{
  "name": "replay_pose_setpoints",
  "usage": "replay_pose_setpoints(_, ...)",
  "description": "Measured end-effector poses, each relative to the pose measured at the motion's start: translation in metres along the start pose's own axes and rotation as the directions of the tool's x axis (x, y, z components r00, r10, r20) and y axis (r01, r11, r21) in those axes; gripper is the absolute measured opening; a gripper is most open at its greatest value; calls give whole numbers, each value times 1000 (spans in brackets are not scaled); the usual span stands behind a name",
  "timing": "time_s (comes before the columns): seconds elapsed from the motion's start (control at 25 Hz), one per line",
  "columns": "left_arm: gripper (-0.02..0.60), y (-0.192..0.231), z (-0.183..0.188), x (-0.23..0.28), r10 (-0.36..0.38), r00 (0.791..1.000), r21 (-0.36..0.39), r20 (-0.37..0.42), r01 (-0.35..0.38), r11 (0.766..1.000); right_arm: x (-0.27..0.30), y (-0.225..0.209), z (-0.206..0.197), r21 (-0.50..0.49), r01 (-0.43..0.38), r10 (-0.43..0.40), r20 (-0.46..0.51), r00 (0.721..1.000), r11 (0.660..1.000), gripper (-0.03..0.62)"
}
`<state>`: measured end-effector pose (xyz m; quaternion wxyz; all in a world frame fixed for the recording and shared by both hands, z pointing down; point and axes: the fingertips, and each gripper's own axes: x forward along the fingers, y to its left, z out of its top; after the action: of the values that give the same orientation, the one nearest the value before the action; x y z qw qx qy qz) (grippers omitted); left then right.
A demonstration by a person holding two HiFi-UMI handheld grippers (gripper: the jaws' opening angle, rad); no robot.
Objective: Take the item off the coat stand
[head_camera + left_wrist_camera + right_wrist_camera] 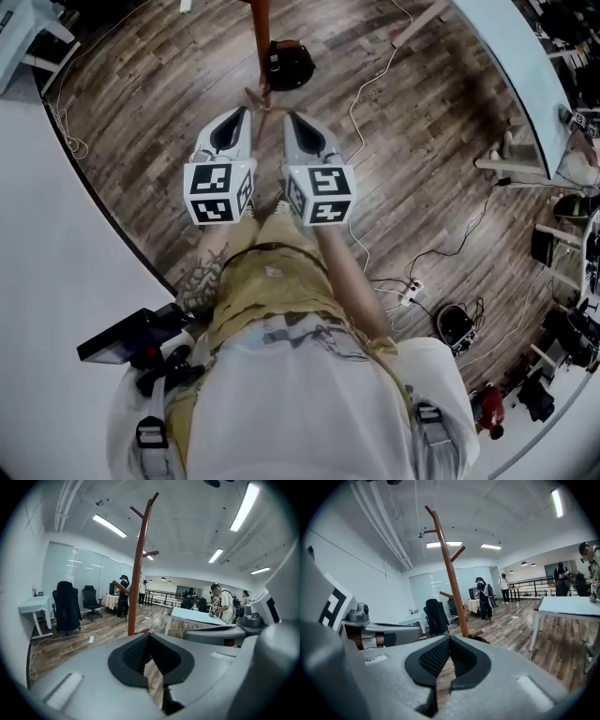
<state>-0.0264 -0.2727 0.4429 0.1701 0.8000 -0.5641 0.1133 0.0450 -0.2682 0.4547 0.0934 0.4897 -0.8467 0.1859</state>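
The brown wooden coat stand rises straight ahead of both grippers, and every peg I can see on it is bare. In the head view its pole stands just beyond the gripper tips. A black item lies on the floor beside its base. The right gripper view shows the same stand. My left gripper and right gripper are held side by side at waist height, pointing at the stand. Both are shut with nothing between their jaws.
A white table stands to the right, with cables and a power strip on the wooden floor. Office chairs and a white desk sit at the left. Several people stand further back.
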Motion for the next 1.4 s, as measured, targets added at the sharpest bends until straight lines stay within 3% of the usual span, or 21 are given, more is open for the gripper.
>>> replay_pose_setpoints(0.4, -2, 30, -25, 61, -60, 994, -34, -97, 57, 998, 68, -28, -22, -36, 74, -78, -113, 991, 997, 0)
replay_pose_setpoints(0.88, -2, 56, -58, 110, -109, 969, -68, -222, 96, 993, 142, -79, -49, -51, 160, -168, -225, 960, 986, 2)
replay_pose_setpoints(1.4, -2, 70, -80, 107, -110, 952, -79, -286, 91, 993, 196, -124, -76, -187, 88, -150, -351, 924, 978, 116)
